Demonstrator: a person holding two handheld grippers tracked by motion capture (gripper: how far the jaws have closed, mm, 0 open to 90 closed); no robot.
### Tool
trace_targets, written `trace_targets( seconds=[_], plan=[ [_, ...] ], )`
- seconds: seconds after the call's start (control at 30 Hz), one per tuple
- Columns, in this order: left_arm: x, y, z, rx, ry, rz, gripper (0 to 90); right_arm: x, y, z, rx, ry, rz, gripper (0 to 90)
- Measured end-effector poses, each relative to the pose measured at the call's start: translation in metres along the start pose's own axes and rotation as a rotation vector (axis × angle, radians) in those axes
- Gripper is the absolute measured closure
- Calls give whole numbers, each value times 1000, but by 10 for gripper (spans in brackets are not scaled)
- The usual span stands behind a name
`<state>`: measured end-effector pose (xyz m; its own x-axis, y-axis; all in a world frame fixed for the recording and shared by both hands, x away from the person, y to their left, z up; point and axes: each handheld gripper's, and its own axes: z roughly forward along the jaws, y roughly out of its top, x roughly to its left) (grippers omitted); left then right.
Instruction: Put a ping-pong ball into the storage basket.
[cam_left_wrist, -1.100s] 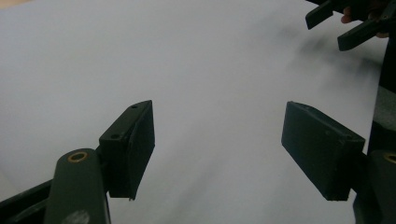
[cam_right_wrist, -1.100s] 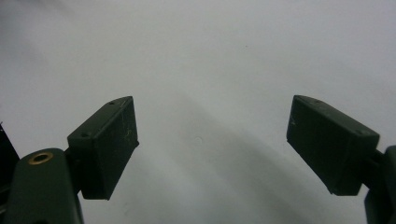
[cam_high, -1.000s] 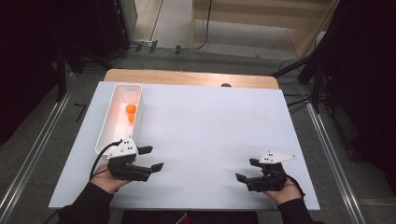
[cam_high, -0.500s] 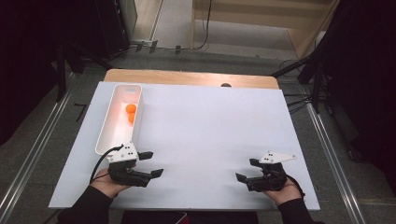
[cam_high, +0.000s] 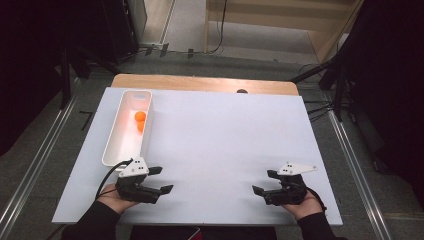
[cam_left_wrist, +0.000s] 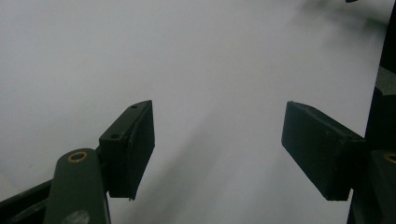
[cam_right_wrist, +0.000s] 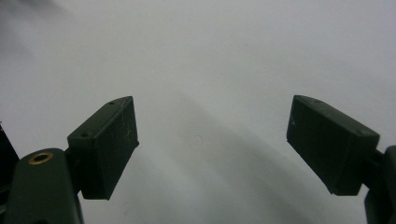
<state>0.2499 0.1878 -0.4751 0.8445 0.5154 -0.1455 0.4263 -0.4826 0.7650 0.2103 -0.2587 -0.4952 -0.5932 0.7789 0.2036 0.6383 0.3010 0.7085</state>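
Observation:
A long white tray (cam_high: 112, 150) lies at the left of the white table top, with an orange ball (cam_high: 140, 116) in its far half. My left gripper (cam_high: 161, 180) rests near the front left, just below the tray's near end, pointing right; its jaws (cam_left_wrist: 218, 149) stand apart over bare white surface with nothing between them. My right gripper (cam_high: 263, 182) rests near the front right corner, pointing left. Its jaws (cam_right_wrist: 212, 144) are also wide apart over bare table, holding nothing.
The white board (cam_high: 225, 135) covers a wooden table whose far edge (cam_high: 200, 83) shows behind it. Dark stands and cables flank the table on the grey floor. A person's hands and dark sleeves come in at the bottom edge.
My left gripper has drawn back a little toward the front edge, away from the tray's near end. The right gripper has kept still.

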Motion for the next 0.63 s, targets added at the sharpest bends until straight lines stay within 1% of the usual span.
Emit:
trace_targets(
  seconds=[0.2,0.33,0.63],
  plan=[
    [0,0,0,-5,0,-6,260,0,0,0,0,-1,0,149],
    [1,0,0,5,2,-3,260,0,0,0,0,-1,3,149],
    [1,0,0,7,-1,-8,260,0,0,0,0,1,-1,149]
  ],
)
